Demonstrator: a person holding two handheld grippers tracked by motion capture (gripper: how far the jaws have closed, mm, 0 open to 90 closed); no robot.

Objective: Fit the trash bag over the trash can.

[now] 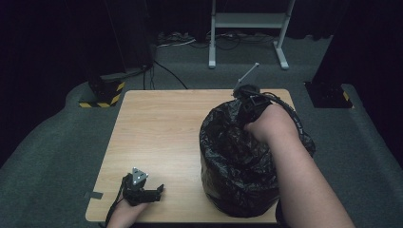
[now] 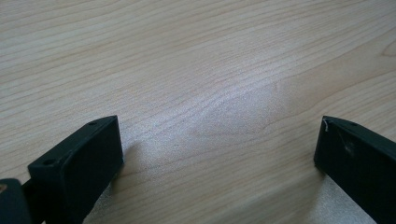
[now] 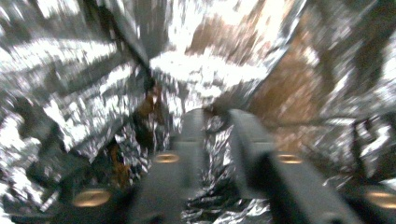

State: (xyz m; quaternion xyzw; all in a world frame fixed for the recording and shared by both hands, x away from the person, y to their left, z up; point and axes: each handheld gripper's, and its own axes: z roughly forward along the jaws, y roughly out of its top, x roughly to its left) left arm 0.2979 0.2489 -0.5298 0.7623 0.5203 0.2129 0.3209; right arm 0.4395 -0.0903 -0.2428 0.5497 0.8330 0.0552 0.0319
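Jaws of right gripper pinch black bag film, pic blurred.

The high view looks forward and down from above the person's side onto the whole wooden table, with floor beyond. The left gripper view sits low and close over that same tabletop. The right gripper view looks, blurred, at crinkled black bag film from very near; the high view shares that bag.
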